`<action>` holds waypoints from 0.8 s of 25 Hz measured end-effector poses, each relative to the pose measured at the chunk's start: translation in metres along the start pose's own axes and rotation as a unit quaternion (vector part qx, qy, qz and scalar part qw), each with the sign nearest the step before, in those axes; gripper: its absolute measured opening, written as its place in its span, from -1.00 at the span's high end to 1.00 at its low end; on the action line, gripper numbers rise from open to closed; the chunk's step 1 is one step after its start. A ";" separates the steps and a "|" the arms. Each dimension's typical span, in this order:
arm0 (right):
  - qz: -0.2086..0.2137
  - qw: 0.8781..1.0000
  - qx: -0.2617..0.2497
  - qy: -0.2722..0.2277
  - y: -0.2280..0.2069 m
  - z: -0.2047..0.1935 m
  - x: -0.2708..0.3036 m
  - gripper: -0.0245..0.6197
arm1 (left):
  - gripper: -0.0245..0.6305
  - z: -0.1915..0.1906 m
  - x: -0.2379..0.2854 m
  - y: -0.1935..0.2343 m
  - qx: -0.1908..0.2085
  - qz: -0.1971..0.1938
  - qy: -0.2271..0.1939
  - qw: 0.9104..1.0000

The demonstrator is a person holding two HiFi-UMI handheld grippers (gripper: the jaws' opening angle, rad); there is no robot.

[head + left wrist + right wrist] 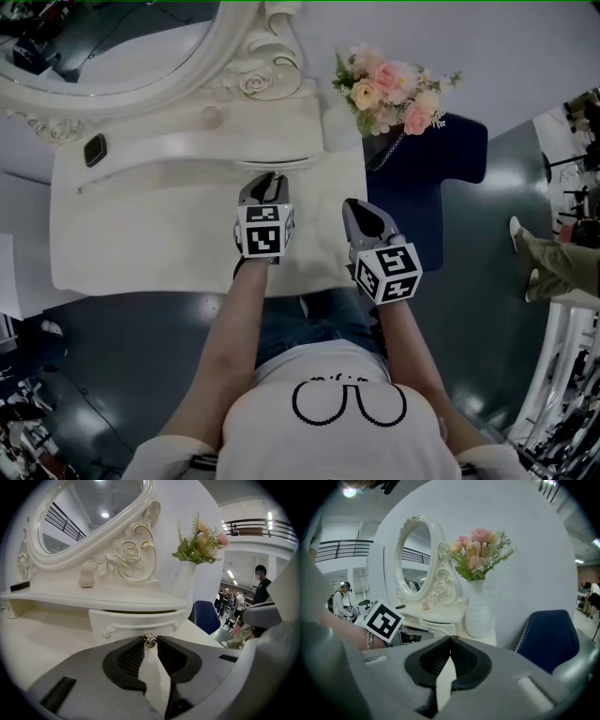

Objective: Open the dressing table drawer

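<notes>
The drawer (136, 623) sits under the raised shelf at the back of the white bench (141, 244), right of centre. Only its curved front shows. A thin dark gap runs along its top edge, and the inside is hidden, so its contents cannot be told. Its long axis runs side to side along the bench, with the front facing the person. A small metal knob (149, 640) sticks out toward the left gripper (150, 641), whose jaw tips pinch it. In the head view that gripper's marker cube covers most of the grip. The right gripper (450, 640) hangs just beside it over the bench's right edge, jaws pressed together on nothing. A white vase (185, 581) holds pink flowers (389, 89). The oval mirror (122, 47) is cut off at the frame's top.
</notes>
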State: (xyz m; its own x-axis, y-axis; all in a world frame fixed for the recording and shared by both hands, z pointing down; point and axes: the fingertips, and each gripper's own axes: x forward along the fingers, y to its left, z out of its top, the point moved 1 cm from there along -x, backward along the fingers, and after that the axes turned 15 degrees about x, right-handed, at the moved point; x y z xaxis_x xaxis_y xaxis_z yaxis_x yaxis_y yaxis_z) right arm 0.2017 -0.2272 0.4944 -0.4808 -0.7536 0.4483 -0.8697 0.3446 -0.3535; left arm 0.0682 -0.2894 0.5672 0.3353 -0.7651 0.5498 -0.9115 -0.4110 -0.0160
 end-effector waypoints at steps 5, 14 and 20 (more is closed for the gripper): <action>0.008 1.000 -0.004 0.000 0.003 -0.002 -0.005 0.92 | 0.66 -0.009 -0.011 -0.007 0.000 -0.002 0.005 1.000; 0.013 1.000 -0.008 0.001 0.006 -0.009 -0.013 0.92 | 0.66 -0.021 -0.028 -0.021 -0.007 0.005 0.009 1.000; 0.018 1.000 -0.012 0.006 0.008 -0.011 -0.018 0.92 | 0.66 -0.025 -0.033 -0.026 -0.012 0.010 0.014 1.000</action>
State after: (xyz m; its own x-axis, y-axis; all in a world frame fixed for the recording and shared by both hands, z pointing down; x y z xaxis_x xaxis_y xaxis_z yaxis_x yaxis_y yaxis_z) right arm 0.2019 -0.2043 0.4927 -0.5124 -0.7343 0.4453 -0.8545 0.3844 -0.3493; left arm 0.0747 -0.2405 0.5704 0.3103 -0.7589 0.5725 -0.9236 -0.3833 -0.0075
